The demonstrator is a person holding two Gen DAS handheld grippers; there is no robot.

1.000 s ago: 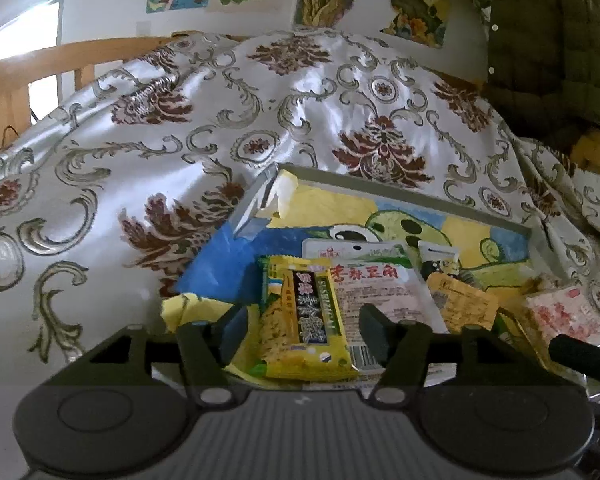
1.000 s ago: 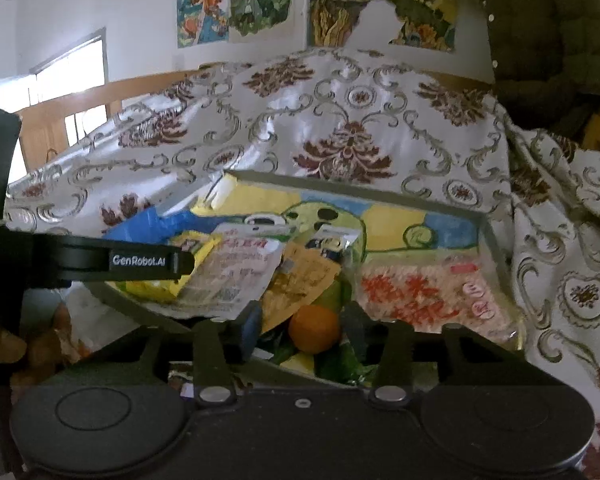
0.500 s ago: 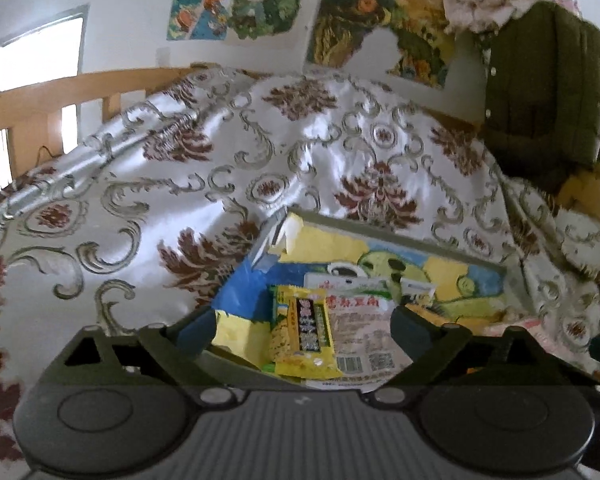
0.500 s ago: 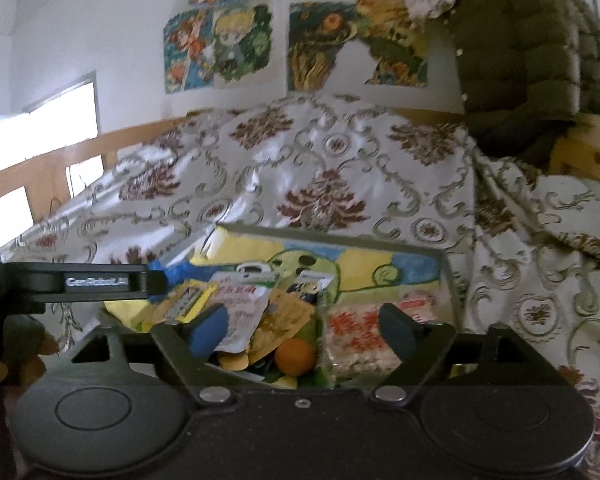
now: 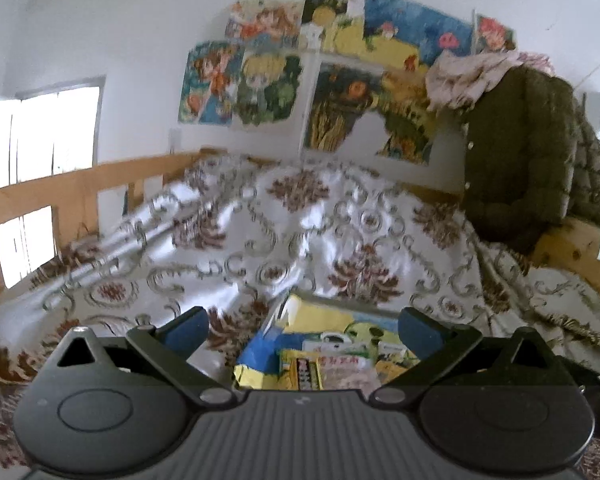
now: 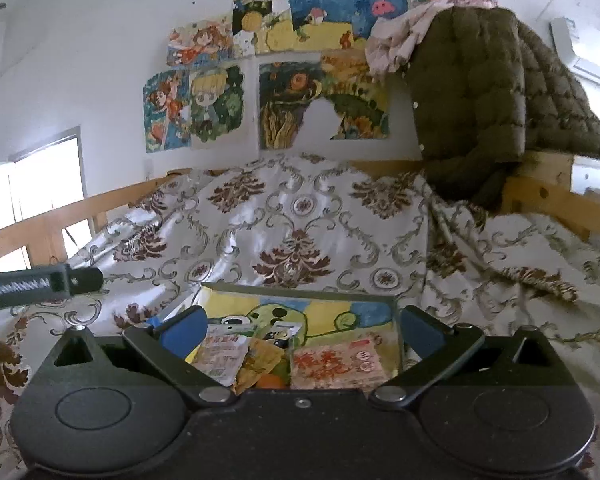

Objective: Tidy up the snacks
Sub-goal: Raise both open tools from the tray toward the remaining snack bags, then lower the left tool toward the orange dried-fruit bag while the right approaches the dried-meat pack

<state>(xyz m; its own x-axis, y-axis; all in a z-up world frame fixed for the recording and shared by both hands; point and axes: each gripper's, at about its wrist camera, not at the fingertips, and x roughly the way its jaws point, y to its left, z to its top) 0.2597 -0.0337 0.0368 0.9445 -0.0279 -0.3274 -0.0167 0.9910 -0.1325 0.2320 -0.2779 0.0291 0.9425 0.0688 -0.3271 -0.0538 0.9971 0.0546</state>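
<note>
Left gripper (image 5: 302, 330): your jaws have just been opening and now stand wide, with nothing gripped between them.
Right gripper (image 6: 302, 330): your jaws have likewise just been opening; they are spread wide and hold nothing.
Tray (image 6: 300, 292): it lies flat on the patterned bedspread (image 6: 300, 216), below and ahead of both of your grippers, with a cartoon picture on its floor.
Yellow snack packet (image 5: 300, 372): in your left view it lies in the tray under the gap between the fingers, near the lower edge, apart from both pads.
White packet (image 6: 224, 354): it lies in the tray just inside your right gripper's left finger (image 6: 182, 330), under it in the view, not touched.
Red-printed packet (image 6: 336, 362): it sits in the tray's right part, beside your right gripper's right finger.
Orange fruit (image 6: 272, 382): it is half hidden by the gripper body, between those two packets.
Green jacket (image 6: 480, 92): it hangs over the wooden bed rail, well behind the tray.
</note>
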